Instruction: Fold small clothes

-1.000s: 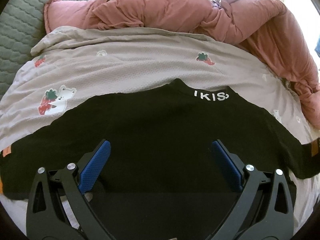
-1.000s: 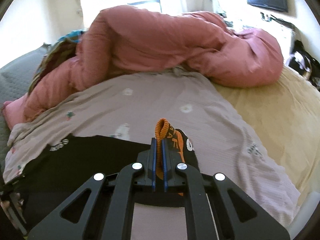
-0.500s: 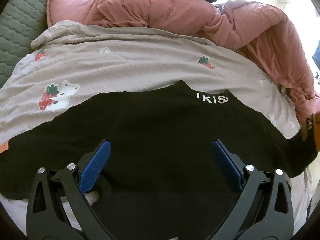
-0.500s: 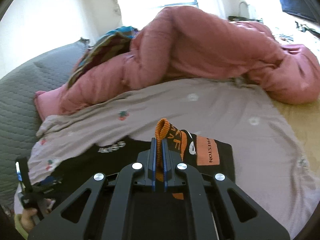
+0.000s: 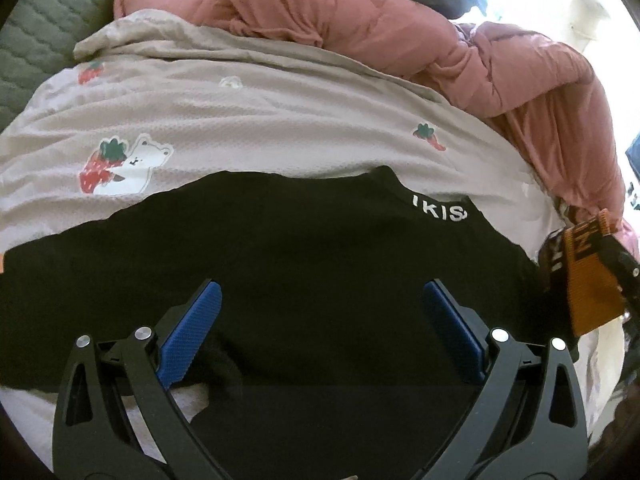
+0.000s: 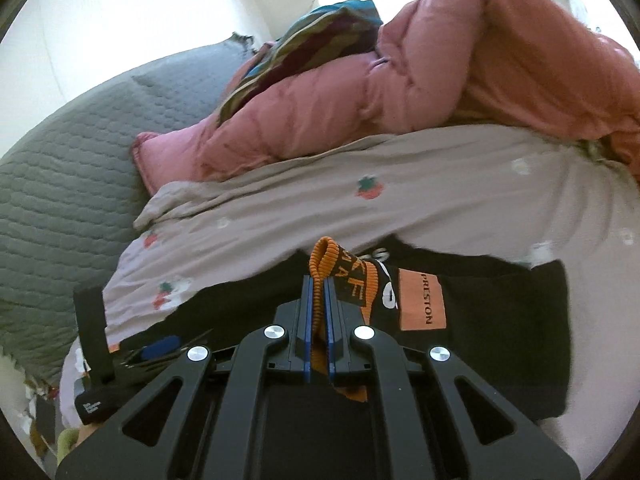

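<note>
Two risks, by my judgement: the left gripper (image 5: 320,320), jaws wide above the black T-shirt (image 5: 280,248), pins nothing, so the shirt may drag; the right gripper (image 6: 318,312), clamped on the orange cuff (image 6: 324,260), could slip. Strawberry-print sheet (image 5: 260,128) underneath, pink duvet (image 6: 460,88) behind, bright window.

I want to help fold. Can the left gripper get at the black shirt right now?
Probably yes. The left gripper is open, right over the black shirt, with nothing between them. The right gripper only pinches the orange cuff off at one side.
</note>
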Action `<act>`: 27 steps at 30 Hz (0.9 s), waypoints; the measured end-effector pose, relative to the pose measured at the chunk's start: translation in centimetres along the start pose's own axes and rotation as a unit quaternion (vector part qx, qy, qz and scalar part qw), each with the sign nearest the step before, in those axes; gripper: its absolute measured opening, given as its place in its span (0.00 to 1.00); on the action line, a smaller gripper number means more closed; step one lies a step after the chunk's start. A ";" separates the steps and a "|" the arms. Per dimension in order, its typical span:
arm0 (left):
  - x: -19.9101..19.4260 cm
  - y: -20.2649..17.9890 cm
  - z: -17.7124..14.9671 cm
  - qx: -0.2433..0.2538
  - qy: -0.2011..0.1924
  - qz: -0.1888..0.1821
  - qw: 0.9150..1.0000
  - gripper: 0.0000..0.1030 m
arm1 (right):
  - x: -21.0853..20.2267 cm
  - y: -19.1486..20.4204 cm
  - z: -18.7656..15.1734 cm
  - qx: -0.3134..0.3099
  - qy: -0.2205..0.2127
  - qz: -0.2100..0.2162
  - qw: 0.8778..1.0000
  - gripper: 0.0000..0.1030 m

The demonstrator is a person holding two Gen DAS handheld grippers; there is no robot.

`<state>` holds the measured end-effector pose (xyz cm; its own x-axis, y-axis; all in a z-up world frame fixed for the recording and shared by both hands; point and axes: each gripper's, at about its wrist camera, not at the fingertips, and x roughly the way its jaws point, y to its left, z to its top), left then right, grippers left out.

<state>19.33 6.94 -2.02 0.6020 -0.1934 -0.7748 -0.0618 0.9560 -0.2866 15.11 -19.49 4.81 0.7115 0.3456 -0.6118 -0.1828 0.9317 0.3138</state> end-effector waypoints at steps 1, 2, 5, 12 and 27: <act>0.0 0.1 0.0 -0.002 0.000 -0.002 1.000 0.92 | 0.4 0.5 -0.1 -0.001 0.002 0.006 1.000 0.04; 0.1 0.3 0.1 -0.005 0.001 -0.005 1.000 0.92 | 0.6 0.8 -0.1 -0.001 0.004 0.010 1.000 0.04; 0.1 0.6 0.1 -0.012 0.002 -0.015 1.000 0.92 | 1.4 1.6 -0.2 0.000 0.007 0.024 1.000 0.04; 0.5 0.8 0.1 -0.029 0.021 -0.066 0.997 0.92 | 1.6 1.8 -0.2 0.004 0.006 0.050 0.999 0.09; 4.4 -0.7 -1.7 -0.027 0.070 -0.096 0.993 0.64 | -0.6 -6.0 -1.8 0.043 -0.009 -0.045 0.998 0.28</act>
<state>20.66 5.03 -6.15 0.4907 -0.4038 -0.7721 -0.0005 0.8860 -0.4637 14.56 -25.04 2.00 0.7352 0.2579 -0.6268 -0.0586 0.9455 0.3203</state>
